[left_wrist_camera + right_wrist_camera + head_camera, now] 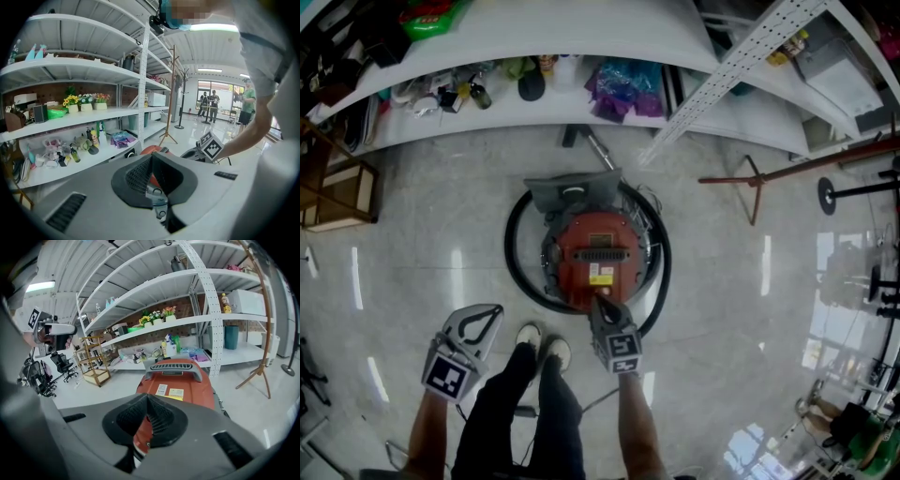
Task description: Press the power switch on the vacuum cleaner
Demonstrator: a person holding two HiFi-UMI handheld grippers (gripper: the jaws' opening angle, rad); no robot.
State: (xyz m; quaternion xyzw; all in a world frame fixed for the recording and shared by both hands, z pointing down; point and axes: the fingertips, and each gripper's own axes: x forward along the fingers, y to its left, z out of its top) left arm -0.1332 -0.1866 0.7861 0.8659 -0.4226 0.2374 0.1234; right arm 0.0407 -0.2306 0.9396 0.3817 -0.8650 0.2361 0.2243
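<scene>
Bright, even light comes from a ceiling strip (pixel 213 27), streaky glare sits on the glossy floor (pixel 356 277), fisheye bends edges, black vignette rings both gripper views.

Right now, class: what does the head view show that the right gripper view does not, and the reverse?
Head view only: the black hose coiled round the vacuum cleaner, and the person's shoes. Right gripper view only: potted flowers, and a close look at the right gripper, jaws together. Both: the red vacuum cleaner and the white shelving.
</scene>
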